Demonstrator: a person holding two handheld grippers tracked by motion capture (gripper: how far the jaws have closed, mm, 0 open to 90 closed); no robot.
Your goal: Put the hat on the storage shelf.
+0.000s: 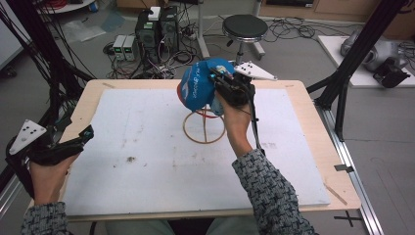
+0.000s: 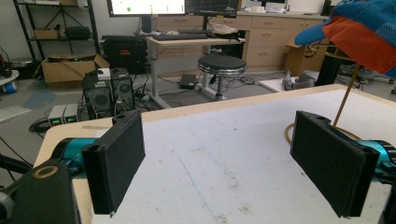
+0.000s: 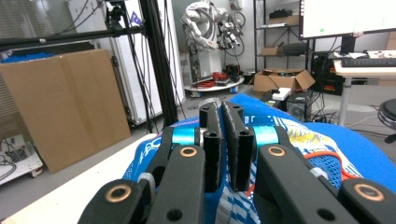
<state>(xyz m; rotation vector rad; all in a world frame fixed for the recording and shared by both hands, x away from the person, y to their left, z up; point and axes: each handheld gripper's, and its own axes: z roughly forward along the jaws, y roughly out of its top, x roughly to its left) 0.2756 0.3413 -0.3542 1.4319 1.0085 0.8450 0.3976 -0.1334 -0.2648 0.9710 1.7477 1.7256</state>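
Holding a blue cap [image 1: 198, 85] with the right gripper [image 1: 222, 81], up over the middle of the table [image 1: 147, 161]. Pinched tight on the cloth, jaws almost together, with a fold of cap squeezed between the black pads [image 3: 212, 140]. Plain to see in the right gripper view, looking down along those jaws onto blue cloth with white and orange bits.

Sitting right at the top of a thin gold stand [image 1: 204, 128], or just above it. Hard to tell whether resting on the stand or hanging a little over it. In the left gripper view, seen from below: orange inside, blue brim, and the top of the stand tucked up under it.

Over at the left edge of the table, waiting with the left gripper [image 1: 80, 137]. Jaws wide open, nothing between them, well apart from the cap and the stand. No help given to the cap job right now.

So, how far along? Probably near one end of the job. Cap up at the stand, yes. Not let go yet, though, so not done. If putting the cap on: left to do is setting it down snug on the top ring, opening the jaws, and pulling the hand away without dragging the cap off. If taking it off: left to do is lifting it clear and laying it on the table. Cannot say which from here.
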